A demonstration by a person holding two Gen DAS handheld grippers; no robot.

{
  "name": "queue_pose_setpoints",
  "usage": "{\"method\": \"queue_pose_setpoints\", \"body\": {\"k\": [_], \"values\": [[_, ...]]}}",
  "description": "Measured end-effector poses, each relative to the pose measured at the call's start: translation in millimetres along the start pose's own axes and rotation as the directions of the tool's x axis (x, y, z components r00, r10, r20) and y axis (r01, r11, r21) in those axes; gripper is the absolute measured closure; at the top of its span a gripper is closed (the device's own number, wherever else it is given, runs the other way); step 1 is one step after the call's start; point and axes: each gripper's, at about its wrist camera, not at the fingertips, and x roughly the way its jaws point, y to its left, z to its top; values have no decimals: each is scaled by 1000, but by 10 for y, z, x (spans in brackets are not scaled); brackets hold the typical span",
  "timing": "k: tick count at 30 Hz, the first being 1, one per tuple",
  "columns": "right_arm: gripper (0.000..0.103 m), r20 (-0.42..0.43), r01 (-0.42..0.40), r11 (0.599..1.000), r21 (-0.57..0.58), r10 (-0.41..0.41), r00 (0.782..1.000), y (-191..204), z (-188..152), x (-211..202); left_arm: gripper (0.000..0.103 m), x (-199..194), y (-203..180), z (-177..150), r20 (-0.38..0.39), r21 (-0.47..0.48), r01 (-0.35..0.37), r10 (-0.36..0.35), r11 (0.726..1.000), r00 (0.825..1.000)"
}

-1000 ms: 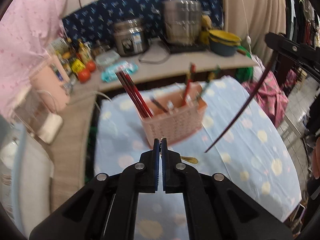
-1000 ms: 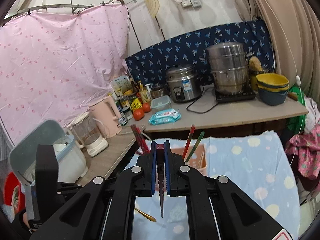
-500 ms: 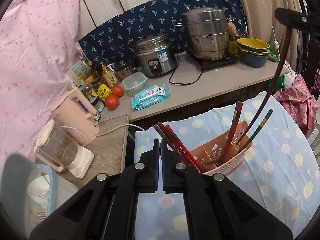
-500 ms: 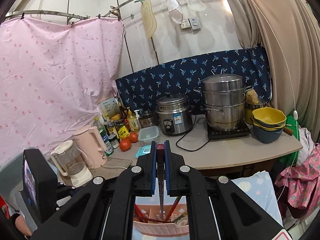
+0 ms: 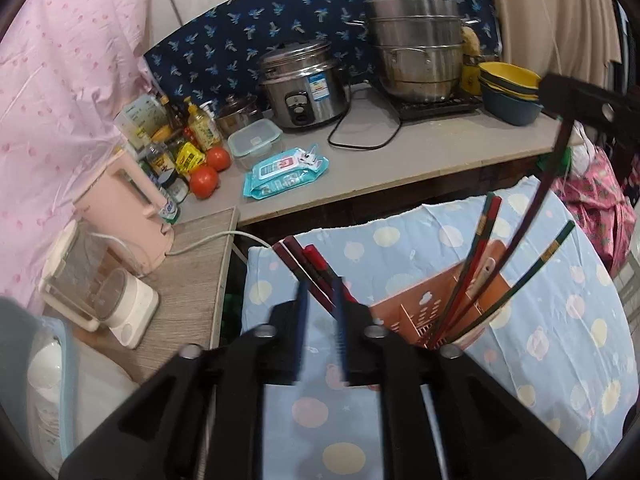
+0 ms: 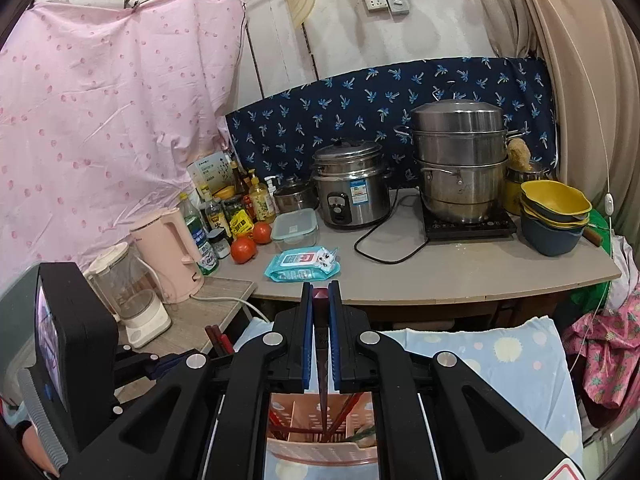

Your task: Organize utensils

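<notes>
A pink slotted basket [image 5: 416,312] stands on the blue spotted tablecloth [image 5: 560,360]. Red chopsticks [image 5: 312,264] lean out of its left end, and red and green ones [image 5: 536,268] out of its right. My left gripper [image 5: 320,292] hovers at the basket's left end. Its jaws are opening, blurred, with nothing between them. My right gripper [image 6: 320,290] is shut on a dark chopstick [image 6: 321,376], above the basket [image 6: 320,456]. The chopstick [image 5: 532,216] slants down from the right gripper [image 5: 580,96] with its tip inside the basket.
Behind the table a counter [image 6: 460,276] carries a rice cooker [image 6: 352,188], a steel steamer pot [image 6: 460,160], stacked bowls [image 6: 554,212], tomatoes [image 6: 244,248] and a wipes pack [image 6: 302,266]. A pink kettle [image 5: 124,208] and a blender [image 5: 104,292] stand on a lower shelf to the left.
The left gripper's jaws have parted and it has come close to the basket's left end. The right gripper has carried its chopstick over the basket, tip now inside.
</notes>
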Motion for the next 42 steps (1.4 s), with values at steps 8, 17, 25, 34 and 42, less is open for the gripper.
{"method": "queue_pose_setpoints", "body": {"k": [8,17,25,34,42], "values": [[54,-17,15,1000,-15,-15,1000,3,-170,-79,50,-66,125,-90,39,-110,20,-16,994,999],[47,-119,65,998,7,-63,991,-157,-696,-250,42,-197,53,-323,55,-162,38,-29,986,998],[47,-224,70,997,26,-63,973,-200,-1101,-258,30,-316,-41,-548,64,-188,37,-25,981,998],[44,-276,74,997,-7,-73,958,-119,-1342,-318,25,-317,-75,-760,36,-222,48,-41,974,998],[26,-281,120,992,-34,-125,952,-114,-1422,-385,13,-325,-119,-963,26,-238,36,-31,970,999]]}}
